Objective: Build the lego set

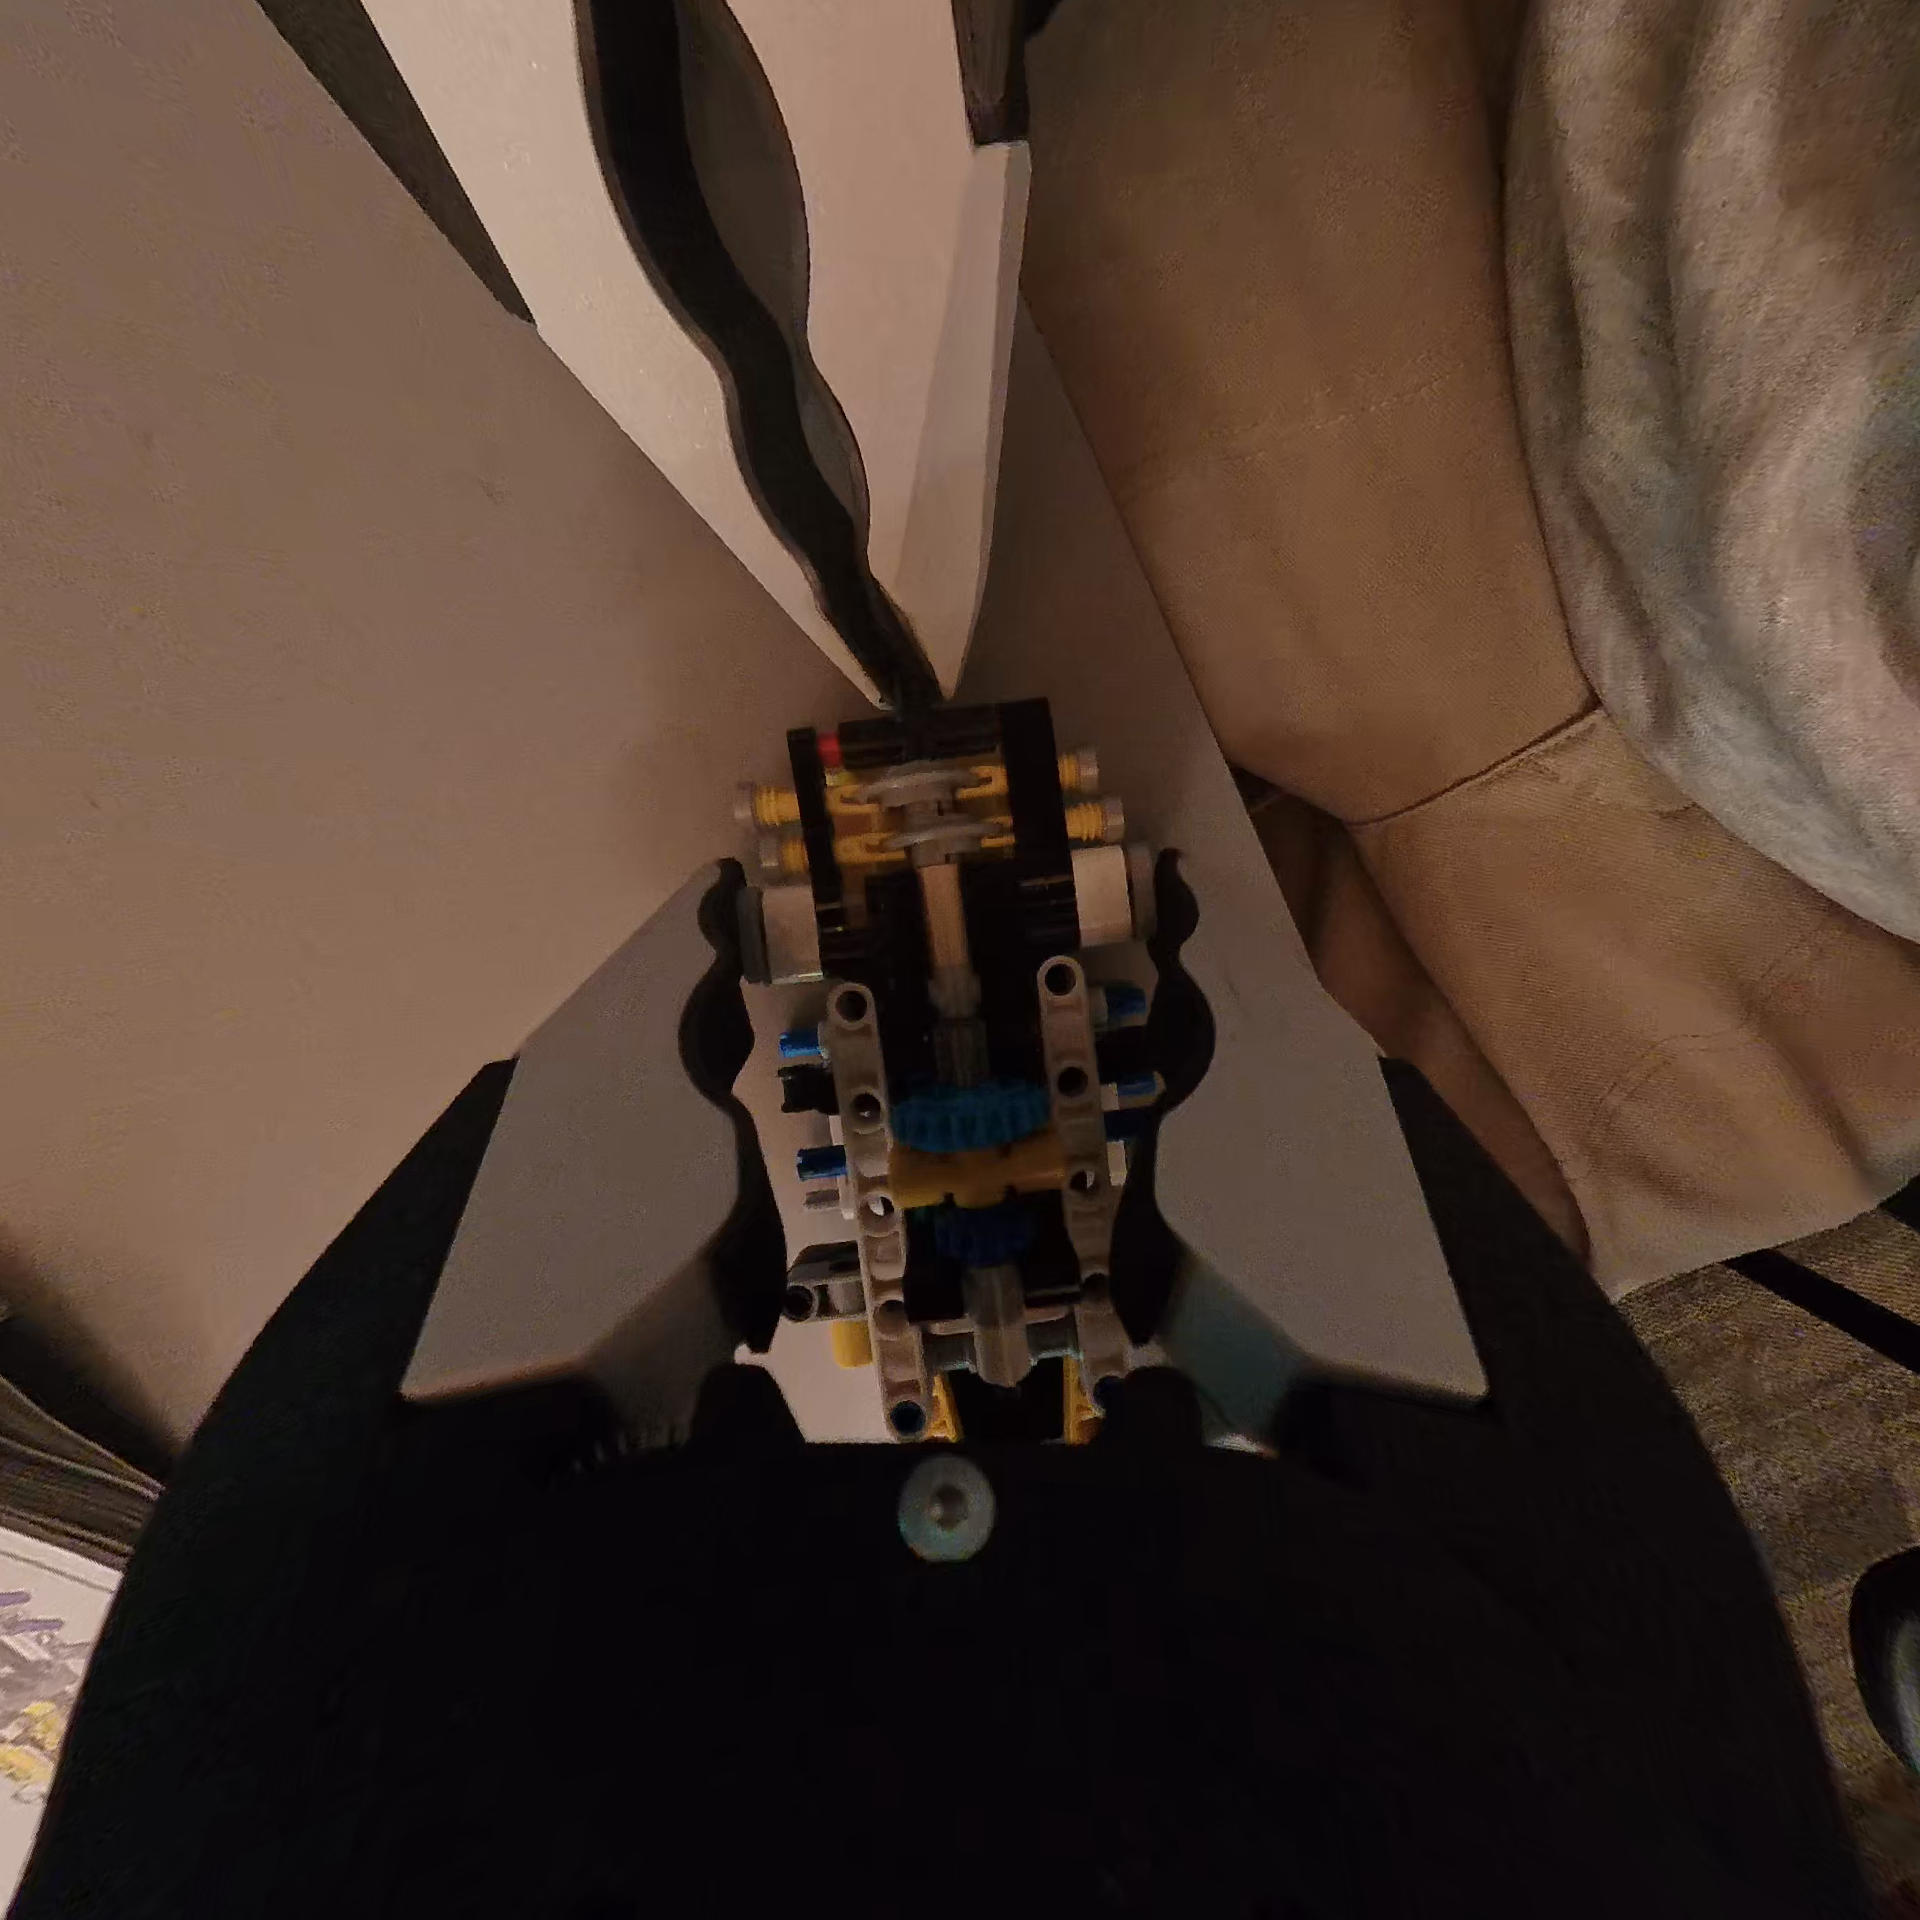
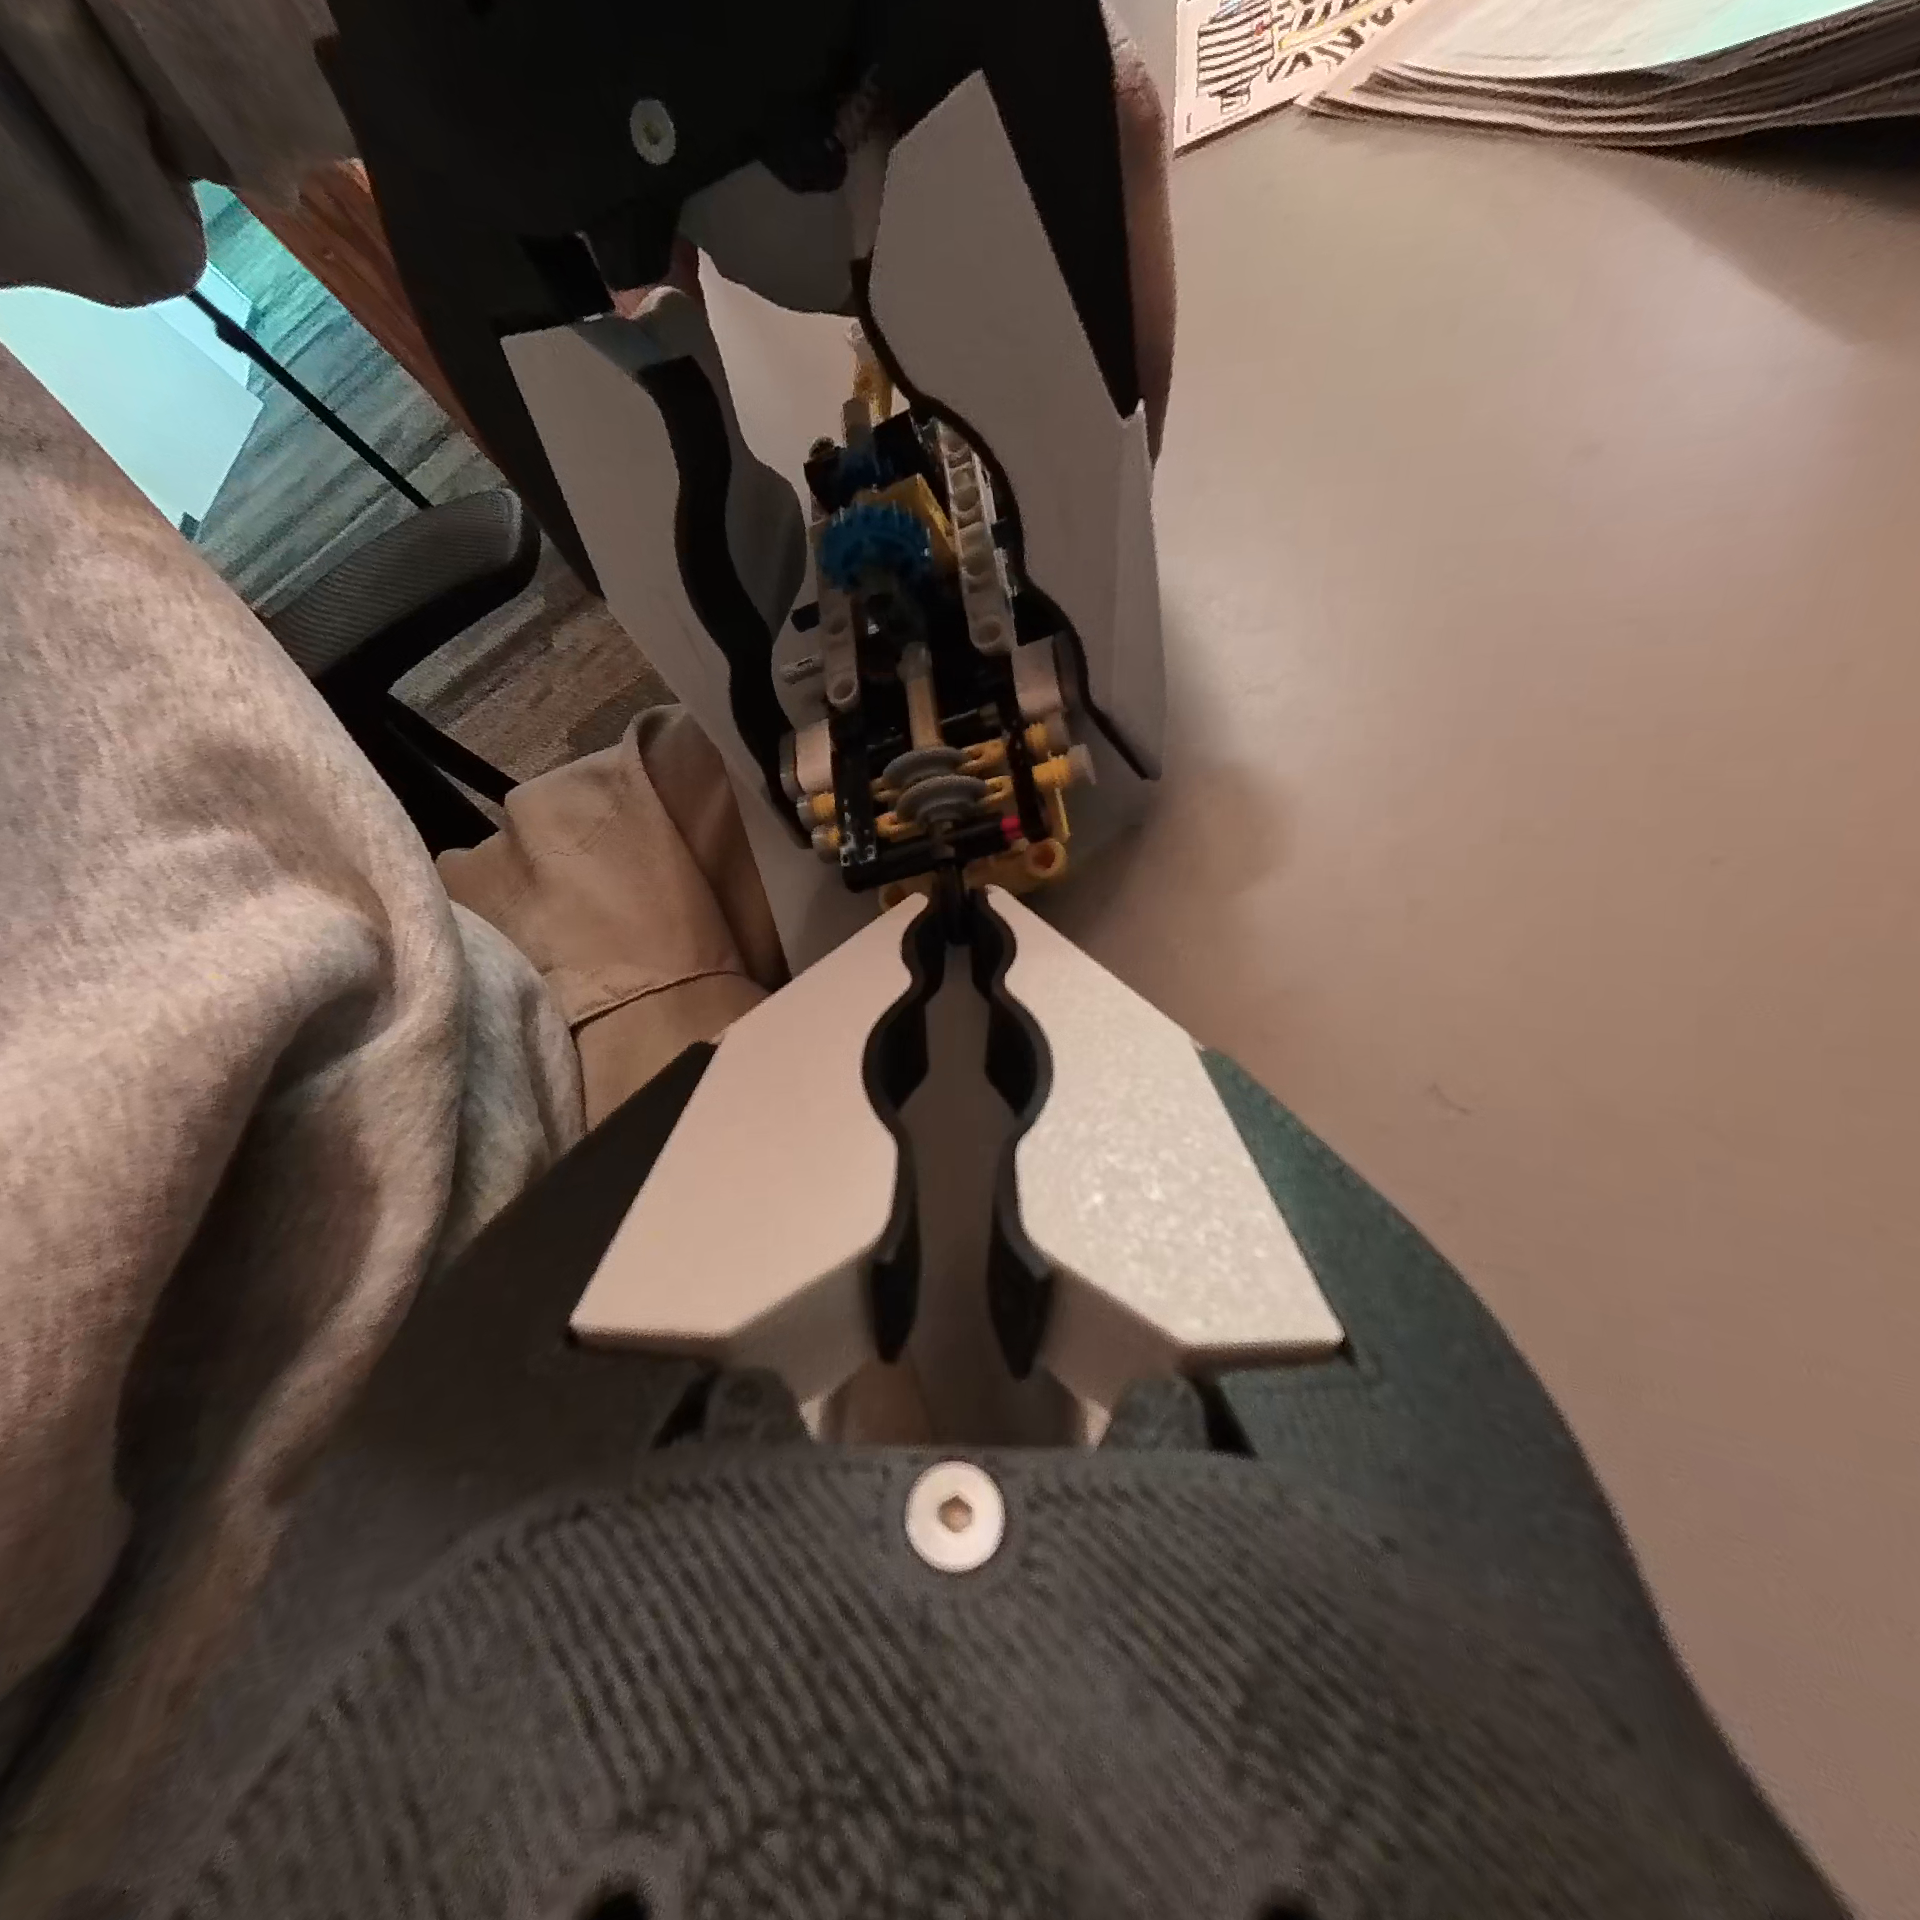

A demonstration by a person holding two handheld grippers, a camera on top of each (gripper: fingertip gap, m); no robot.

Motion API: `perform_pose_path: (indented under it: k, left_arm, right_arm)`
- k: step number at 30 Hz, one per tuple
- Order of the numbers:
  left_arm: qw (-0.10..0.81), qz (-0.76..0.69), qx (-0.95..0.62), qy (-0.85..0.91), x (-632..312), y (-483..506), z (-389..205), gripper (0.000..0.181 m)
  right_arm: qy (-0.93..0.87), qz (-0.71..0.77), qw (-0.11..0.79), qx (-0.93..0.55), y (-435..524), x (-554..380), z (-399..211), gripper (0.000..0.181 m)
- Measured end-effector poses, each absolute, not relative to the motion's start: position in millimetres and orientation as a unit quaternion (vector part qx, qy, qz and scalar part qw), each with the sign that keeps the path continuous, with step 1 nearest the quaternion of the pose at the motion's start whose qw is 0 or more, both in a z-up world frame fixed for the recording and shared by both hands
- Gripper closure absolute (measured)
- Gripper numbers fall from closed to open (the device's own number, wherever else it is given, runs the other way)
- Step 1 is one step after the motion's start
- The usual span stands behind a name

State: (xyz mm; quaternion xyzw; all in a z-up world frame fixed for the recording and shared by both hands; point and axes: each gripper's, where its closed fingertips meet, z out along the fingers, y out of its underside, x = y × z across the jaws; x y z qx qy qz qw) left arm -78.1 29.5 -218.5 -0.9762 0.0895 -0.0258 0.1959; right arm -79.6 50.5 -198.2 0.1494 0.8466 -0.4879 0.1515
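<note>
A Lego Technic assembly point(image 1: 956, 1039), black, grey and yellow with blue gears, sits lengthwise between the fingers of my left gripper point(image 1: 948, 878), which is shut on its sides and holds it above the table. It also shows in the right wrist view point(image 2: 914, 665), with the left gripper point(image 2: 971, 800) around it. My right gripper point(image 2: 954, 916) faces the assembly's far end. Its tips are shut on a small black part point(image 2: 954, 896) that touches the black end beam. In the left wrist view the right gripper point(image 1: 914, 681) comes in from the top.
The beige table point(image 2: 1507, 727) runs to the right. A stack of instruction booklets point(image 2: 1610, 73) lies at its far right edge. One also shows in the left wrist view point(image 1: 31, 1683). A person's grey sleeve point(image 2: 208, 935) and beige cloth point(image 1: 1351, 520) lie past the table's edge, with a chair point(image 2: 416, 582) beyond. The tips of both grippers are at nearly the same place.
</note>
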Motion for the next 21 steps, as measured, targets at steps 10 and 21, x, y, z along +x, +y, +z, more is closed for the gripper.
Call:
perform_pose_path:
  k: [10,21]
  left_arm:
    - [0.195,-0.028,-0.976,0.092,-77,29,-219,0.102]
    - [0.213,-0.031,-0.972,0.092,-70,37,-218,0.103]
  right_arm:
    - [0.853,-0.484,0.137,0.142,50,-80,-199,0.179]
    - [0.847,-0.510,0.092,0.118,56,-82,-190,0.138]
